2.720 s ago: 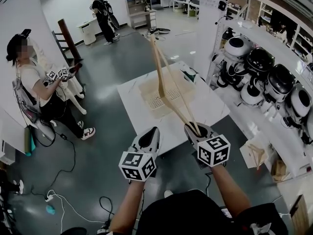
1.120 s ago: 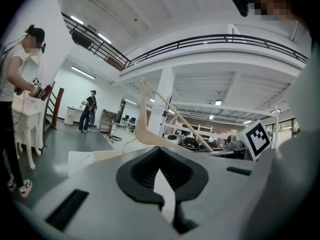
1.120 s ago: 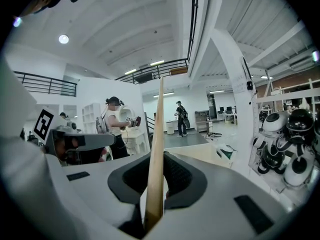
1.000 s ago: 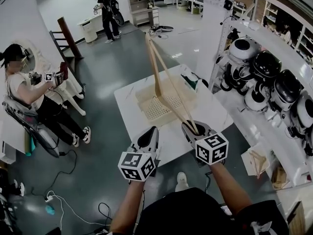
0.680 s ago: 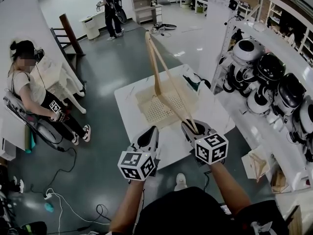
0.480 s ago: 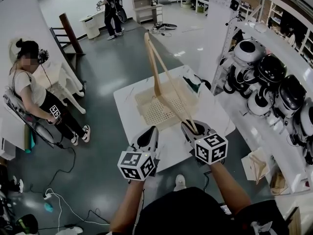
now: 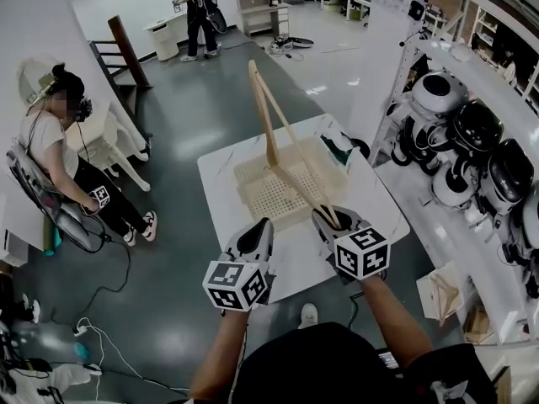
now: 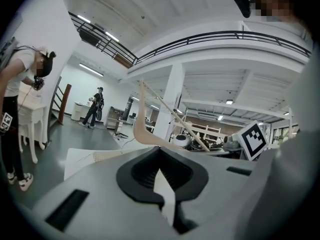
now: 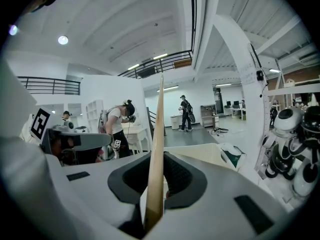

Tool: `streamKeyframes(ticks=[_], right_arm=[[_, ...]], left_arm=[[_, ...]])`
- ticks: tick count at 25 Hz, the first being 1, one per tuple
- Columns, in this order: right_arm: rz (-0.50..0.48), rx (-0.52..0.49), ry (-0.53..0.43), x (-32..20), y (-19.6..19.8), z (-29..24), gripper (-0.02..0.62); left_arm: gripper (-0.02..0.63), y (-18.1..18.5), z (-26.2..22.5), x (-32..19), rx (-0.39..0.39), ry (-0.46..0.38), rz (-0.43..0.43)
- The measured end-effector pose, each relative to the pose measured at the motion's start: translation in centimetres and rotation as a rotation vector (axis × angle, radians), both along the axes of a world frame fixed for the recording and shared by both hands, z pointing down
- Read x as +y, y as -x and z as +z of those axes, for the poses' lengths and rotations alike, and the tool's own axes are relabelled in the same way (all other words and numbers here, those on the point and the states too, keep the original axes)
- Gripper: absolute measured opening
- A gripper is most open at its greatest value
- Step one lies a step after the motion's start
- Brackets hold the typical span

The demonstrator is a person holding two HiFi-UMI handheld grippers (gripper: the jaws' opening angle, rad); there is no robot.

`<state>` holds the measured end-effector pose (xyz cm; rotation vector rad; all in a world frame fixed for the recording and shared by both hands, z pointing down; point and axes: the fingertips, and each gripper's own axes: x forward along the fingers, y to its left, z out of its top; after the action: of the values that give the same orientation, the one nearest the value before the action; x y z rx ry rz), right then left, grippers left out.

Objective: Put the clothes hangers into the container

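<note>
The wooden clothes hanger [image 7: 262, 112] is clamped in the right tool [image 7: 334, 219]. In the right gripper view the jaws press on its flat bar [image 9: 158, 149] from both sides, and the bar runs straight up the middle of the picture. In the head view the hanger slants up and away from that tool, over the cream perforated basket [image 7: 244, 183]. Its far corner is high above the basket, and one arm hangs back down toward the basket's inside. I cannot tell whether that arm touches the basket.

The basket sits on a white surface [image 7: 221, 171], with a green-and-white item [image 7: 337, 150] just beside its far right corner.

The left tool [image 7: 257, 238] is held near the right one, over the near edge of the surface. In the left gripper view its jaws [image 8: 167, 204] are drawn together with nothing between them, and the hanger [image 8: 137, 129] shows beyond them.

To the right, a white shelf carries round white-and-black appliances [image 7: 476, 133]. On the left a person sits in a chair [image 7: 59, 158], and another person stands far back in the room [image 7: 198, 7].
</note>
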<state>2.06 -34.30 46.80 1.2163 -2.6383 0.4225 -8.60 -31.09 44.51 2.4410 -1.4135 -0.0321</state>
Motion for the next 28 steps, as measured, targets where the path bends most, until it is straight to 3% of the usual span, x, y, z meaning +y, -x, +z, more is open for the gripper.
streamKeyframes(ticks=[17,28], right_arm=[[-0.084,0.087,0.087,-4.7,1.5,4.9,0.064],[-0.124,0.162,0.165,-4.8,2.2,8.7,0.064]], left_arm=[[0.005,1.3,2.0,-3.5,-0.006,0.049,-0.081],[0.005,1.1,3.0,-3.6,-0.008,0.079,-0.092]])
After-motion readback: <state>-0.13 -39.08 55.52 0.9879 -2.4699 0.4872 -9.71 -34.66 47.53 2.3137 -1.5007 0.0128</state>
